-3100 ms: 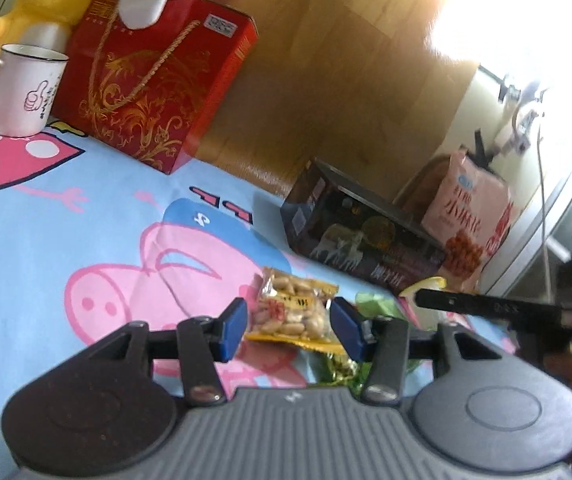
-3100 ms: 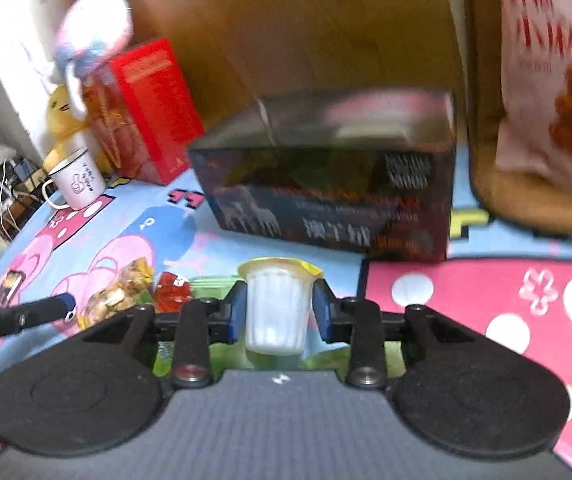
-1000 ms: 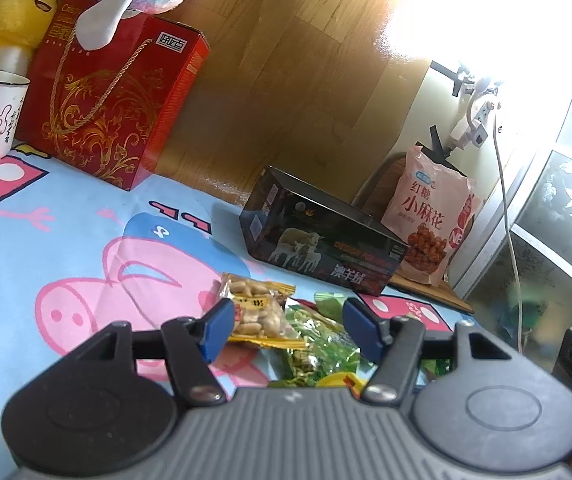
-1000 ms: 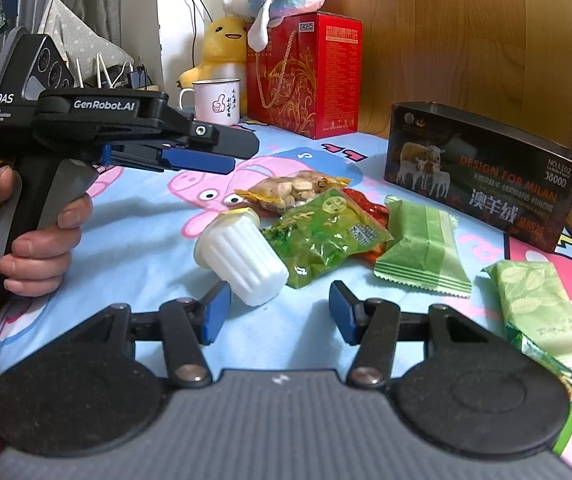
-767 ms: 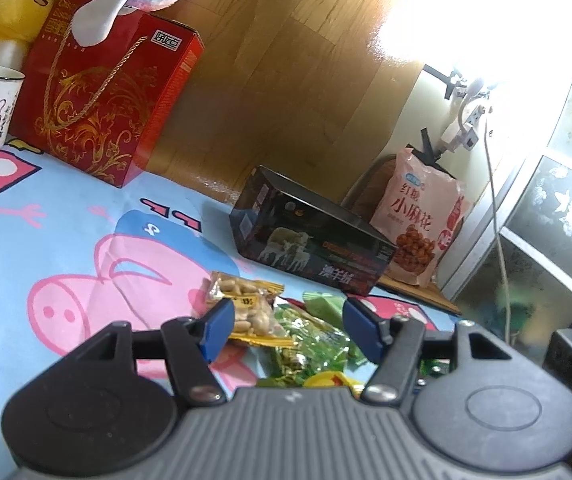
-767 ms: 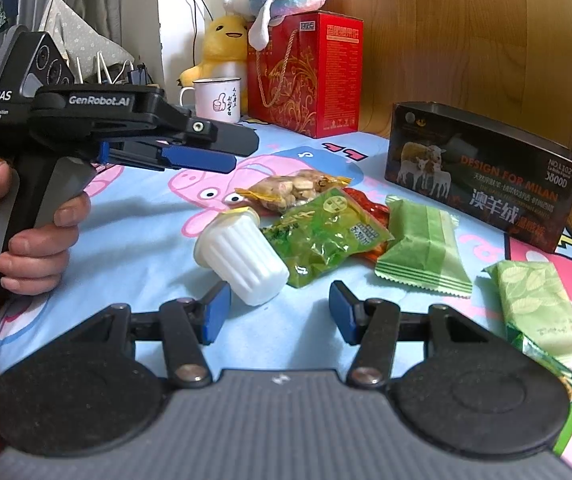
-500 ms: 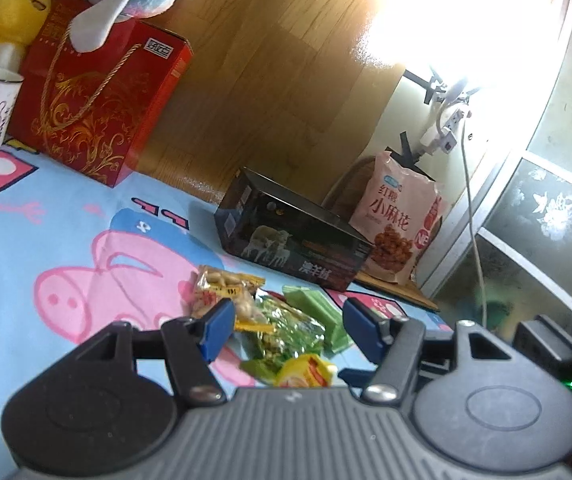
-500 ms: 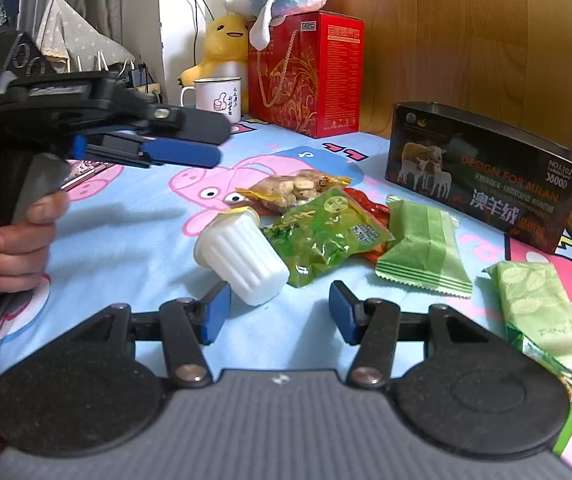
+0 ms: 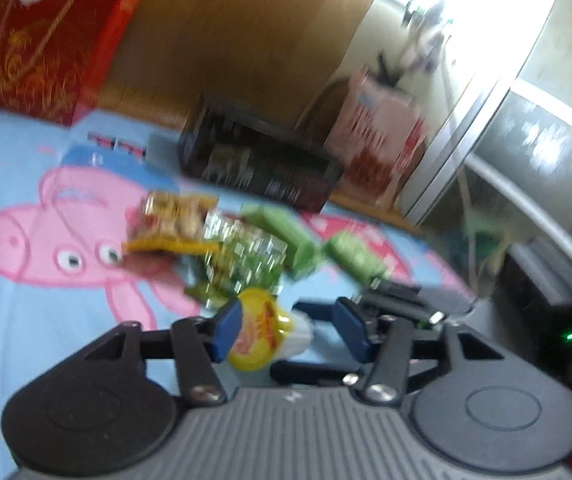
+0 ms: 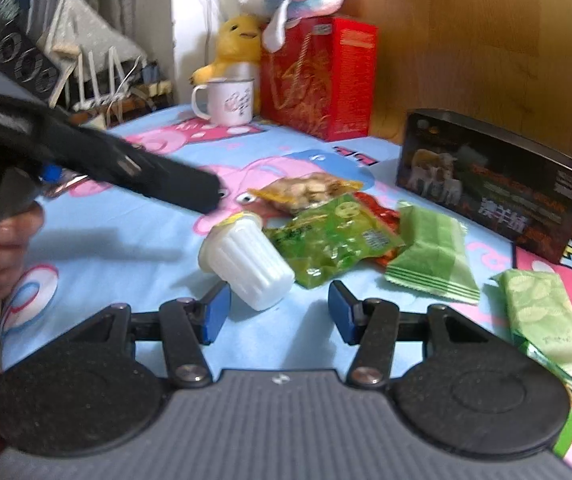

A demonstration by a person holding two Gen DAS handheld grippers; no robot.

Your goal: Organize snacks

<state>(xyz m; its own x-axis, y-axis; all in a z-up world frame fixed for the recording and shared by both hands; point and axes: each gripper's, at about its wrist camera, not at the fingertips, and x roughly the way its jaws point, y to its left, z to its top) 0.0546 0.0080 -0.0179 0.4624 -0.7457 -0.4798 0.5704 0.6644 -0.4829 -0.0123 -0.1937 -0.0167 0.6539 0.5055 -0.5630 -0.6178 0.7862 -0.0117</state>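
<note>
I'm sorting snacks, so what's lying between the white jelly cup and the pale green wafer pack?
A crinkly green packet fills that gap; the right wrist view shows it.

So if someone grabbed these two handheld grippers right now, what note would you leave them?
Left gripper: jaws have just been closing, with the jelly cup lying on its side between them, not yet pinched.
Right gripper: open, empty, just short of the cup.
Peanut packet, green packet, wafer bar and leaf-print packet lie loose on the cartoon cloth before the dark box.
Done: nothing visibly sorted.
Left: probably grip the cup, then place every snack.
</note>
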